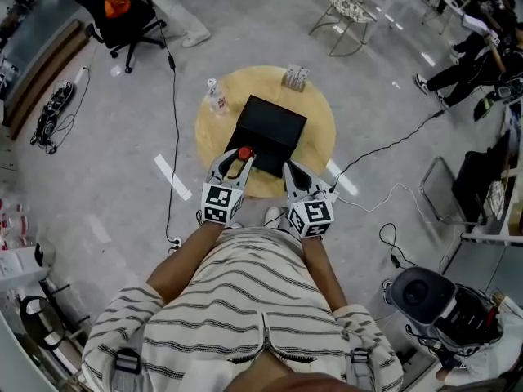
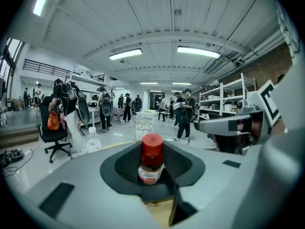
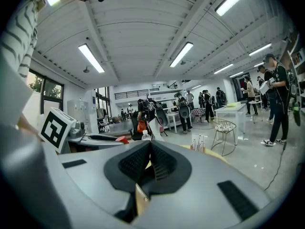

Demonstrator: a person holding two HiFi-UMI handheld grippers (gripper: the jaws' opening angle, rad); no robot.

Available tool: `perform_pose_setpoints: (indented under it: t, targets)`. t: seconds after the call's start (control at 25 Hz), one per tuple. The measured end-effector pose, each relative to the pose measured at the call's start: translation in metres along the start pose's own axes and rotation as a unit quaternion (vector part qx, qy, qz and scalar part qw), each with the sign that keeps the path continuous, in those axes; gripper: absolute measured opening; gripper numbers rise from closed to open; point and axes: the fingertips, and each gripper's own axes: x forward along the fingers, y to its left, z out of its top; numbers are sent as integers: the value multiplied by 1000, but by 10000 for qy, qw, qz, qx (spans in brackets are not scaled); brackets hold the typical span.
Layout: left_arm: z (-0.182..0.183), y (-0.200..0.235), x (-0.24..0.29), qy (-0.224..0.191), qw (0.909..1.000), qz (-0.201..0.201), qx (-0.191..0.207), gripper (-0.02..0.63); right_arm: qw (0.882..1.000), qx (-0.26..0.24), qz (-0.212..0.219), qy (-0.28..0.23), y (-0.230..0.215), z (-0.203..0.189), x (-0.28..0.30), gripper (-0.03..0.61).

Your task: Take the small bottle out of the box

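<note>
Red cap, pale label, small bottle (image 2: 152, 162) upright in left claw (image 2: 153, 171)

I note a polished grey floor (image 1: 261, 23), round wooden table (image 1: 319, 113) centred; black office chair (image 1: 122, 23) at 11 o'clock, wire chair (image 1: 347, 11) at 1 o'clock. Ceiling strip lights (image 2: 125, 54) lit.

Small bottle (image 1: 244, 153) — in left gripper (image 1: 238, 161)
</note>
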Motion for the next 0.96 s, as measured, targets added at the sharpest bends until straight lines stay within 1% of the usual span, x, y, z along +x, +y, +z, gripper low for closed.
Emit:
perform_pose_setpoints:
  t: [0.44, 0.96]
  targets:
    - [9, -8, -4, -134, 9999, -51, 37, 146, 10000, -26, -9, -27, -1, 3, -5, 18]
    - [12, -7, 0, -185, 9998, -72, 48, 146, 10000, -20, -59, -45, -6, 4, -4, 18]
